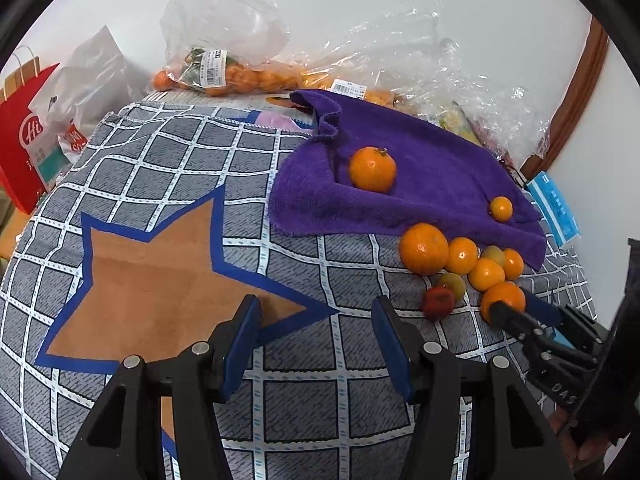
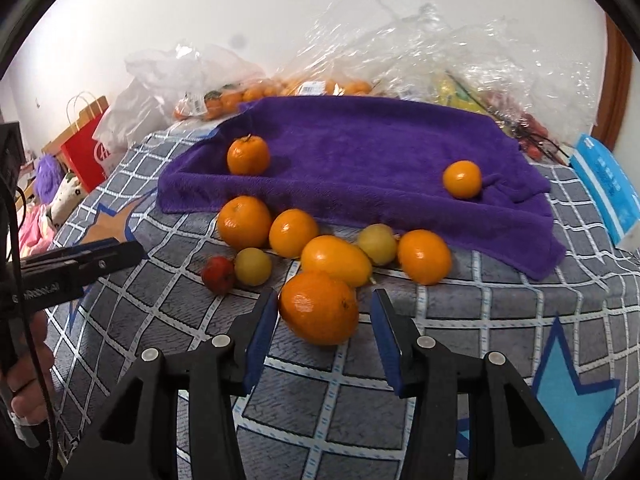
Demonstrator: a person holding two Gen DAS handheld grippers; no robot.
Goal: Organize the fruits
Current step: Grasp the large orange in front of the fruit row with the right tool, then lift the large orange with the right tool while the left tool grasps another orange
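Large orange [image 2: 319,307] sitting lower centre of frame, between the right gripper [image 2: 324,322] fingers, jaws gaping wide, gripping nothing; left gripper [image 1: 316,340] hovering spread over checked cloth [image 1: 300,408], empty.

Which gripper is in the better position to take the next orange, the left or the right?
Right. The right gripper is open with the nearest orange already between its fingers. The left gripper is open over bare patterned cloth, away from the fruit.
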